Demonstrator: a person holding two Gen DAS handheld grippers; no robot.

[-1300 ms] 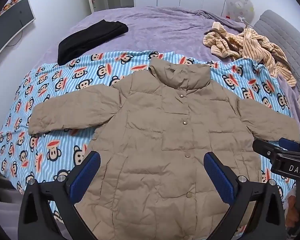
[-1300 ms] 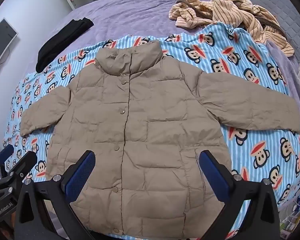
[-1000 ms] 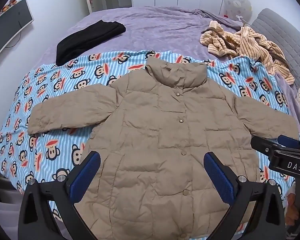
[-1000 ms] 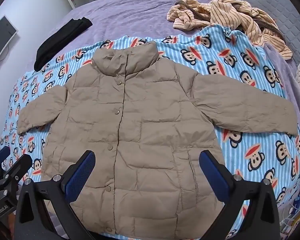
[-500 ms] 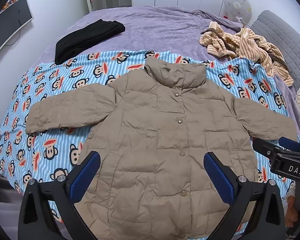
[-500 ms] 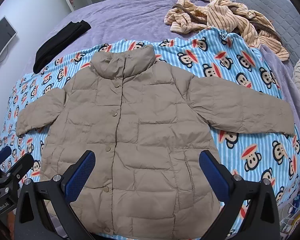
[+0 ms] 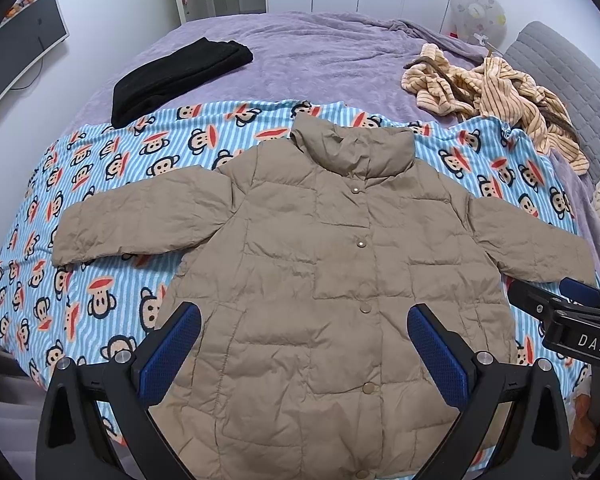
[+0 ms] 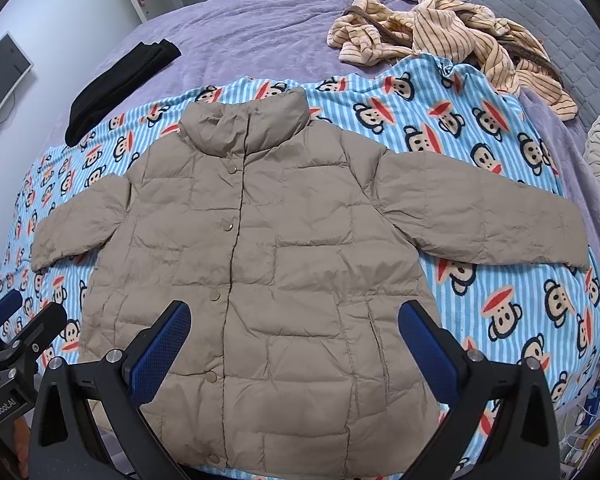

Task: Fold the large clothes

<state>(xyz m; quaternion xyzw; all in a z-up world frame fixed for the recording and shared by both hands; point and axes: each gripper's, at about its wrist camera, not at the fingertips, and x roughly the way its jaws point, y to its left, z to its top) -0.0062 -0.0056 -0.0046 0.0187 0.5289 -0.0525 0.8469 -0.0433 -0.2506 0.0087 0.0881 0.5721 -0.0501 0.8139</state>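
Your bed (image 7: 320,52), under a purple cover, carries a blue striped monkey-print blanket (image 7: 100,184) across its near part. The tan puffer jacket (image 7: 340,264) lies flat on that blanket, snapped shut, collar away from you, both sleeves spread outward. A striped beige garment (image 7: 496,88) is heaped far right; a folded black garment (image 7: 180,72) sits far left. Your left gripper (image 7: 304,348) and right gripper (image 8: 294,340) both hover over the jacket's hem, jaws spread wide, holding nothing.

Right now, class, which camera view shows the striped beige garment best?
The right wrist view: the striped beige garment lies larger and nearer the centre. The left wrist view shows it smaller, squeezed toward the right edge.
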